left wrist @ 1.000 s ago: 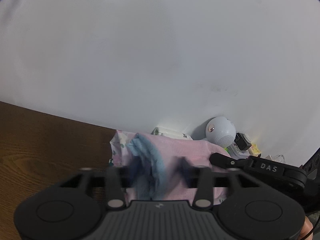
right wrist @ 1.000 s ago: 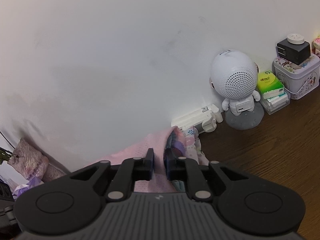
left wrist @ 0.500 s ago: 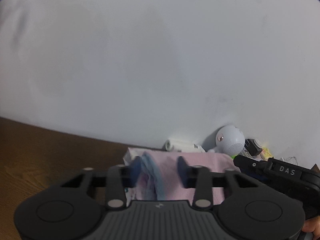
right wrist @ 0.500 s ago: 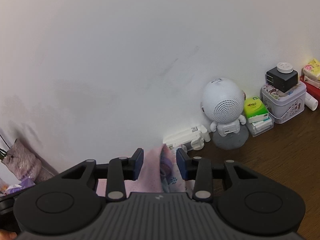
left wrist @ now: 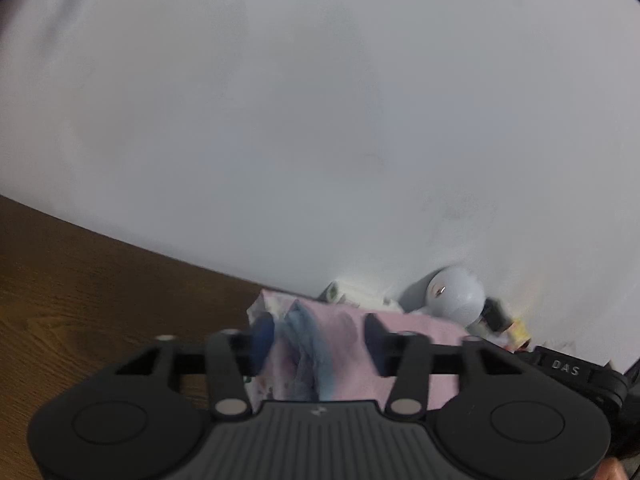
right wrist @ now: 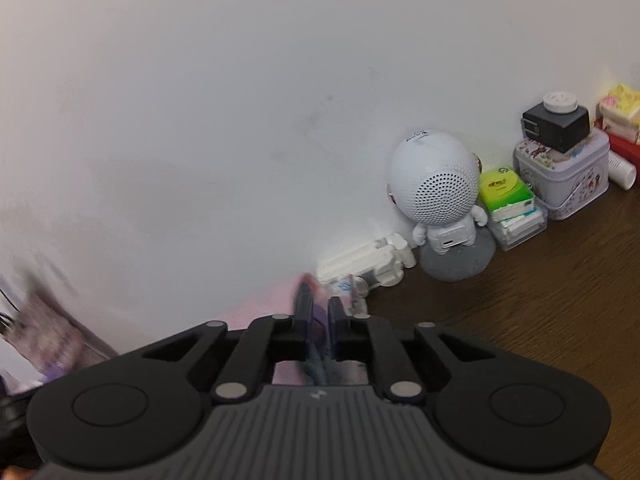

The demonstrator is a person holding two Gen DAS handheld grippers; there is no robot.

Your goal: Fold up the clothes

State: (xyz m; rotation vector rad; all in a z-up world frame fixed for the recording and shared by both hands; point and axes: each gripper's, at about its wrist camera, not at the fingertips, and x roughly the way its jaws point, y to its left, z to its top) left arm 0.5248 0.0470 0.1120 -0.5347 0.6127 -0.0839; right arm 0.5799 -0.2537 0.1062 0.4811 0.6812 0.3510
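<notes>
Your left gripper (left wrist: pixel 318 340) jaws are opening around the pink garment (left wrist: pixel 348 354) while your right gripper (right wrist: pixel 319 320) jaws are closing on its edge, so it is risking slipping and unfolding.

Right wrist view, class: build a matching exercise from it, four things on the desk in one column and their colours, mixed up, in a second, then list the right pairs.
Things:
1. robot speaker
2. tissue pack
3. adapter
4. cloth

Colours:
A. black
B. pink
C. white
D. green

Pairs: 1-C, 2-D, 3-A, 4-B
</notes>
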